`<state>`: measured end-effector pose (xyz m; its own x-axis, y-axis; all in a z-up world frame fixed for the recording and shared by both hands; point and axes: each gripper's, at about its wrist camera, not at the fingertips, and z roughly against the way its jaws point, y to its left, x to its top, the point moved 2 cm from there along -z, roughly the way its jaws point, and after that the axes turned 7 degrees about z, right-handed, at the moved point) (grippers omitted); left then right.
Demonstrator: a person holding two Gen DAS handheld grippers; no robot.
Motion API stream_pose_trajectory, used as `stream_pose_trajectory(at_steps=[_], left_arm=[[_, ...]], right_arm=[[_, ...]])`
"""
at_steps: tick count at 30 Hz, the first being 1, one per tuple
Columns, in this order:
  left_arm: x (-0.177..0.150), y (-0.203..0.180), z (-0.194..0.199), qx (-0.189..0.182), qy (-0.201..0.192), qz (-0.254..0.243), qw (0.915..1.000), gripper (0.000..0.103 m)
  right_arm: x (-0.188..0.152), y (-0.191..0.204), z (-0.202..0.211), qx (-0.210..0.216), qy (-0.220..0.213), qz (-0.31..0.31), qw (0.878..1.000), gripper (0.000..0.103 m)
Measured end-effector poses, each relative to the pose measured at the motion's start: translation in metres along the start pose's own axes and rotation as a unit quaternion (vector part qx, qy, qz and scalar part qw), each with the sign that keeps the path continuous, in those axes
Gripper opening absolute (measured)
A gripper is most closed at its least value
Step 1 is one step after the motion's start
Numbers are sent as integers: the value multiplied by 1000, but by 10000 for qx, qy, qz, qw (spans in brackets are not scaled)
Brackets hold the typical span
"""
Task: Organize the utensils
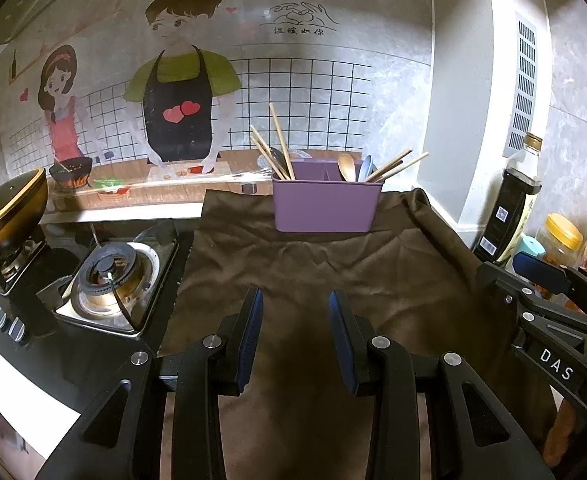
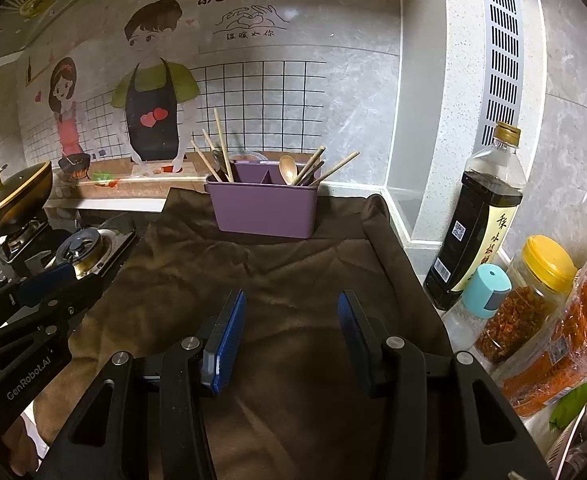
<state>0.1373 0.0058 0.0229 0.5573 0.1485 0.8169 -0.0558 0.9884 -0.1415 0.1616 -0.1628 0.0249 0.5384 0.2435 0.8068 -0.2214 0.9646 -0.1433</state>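
A purple utensil holder stands upright at the far end of a brown cloth. It holds wooden chopsticks in its left compartment and a wooden spoon, a blue spoon and more chopsticks in its right one. It also shows in the right wrist view, with chopsticks and the wooden spoon. My left gripper is open and empty over the near part of the cloth. My right gripper is open and empty over the cloth, well short of the holder.
A gas stove with a lidded black pot lies left of the cloth. A dark sauce bottle, a yellow-lidded jar, a teal-capped shaker and an orange packet crowd the right edge. A tiled wall stands behind.
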Motion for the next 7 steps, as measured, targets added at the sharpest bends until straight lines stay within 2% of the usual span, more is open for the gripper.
stream_pose_trajectory(at_steps=[7], left_arm=[[1, 0, 2, 7, -43, -14, 10000, 36]], right_arm=[[0, 0, -1, 24, 4, 17, 10000, 46]])
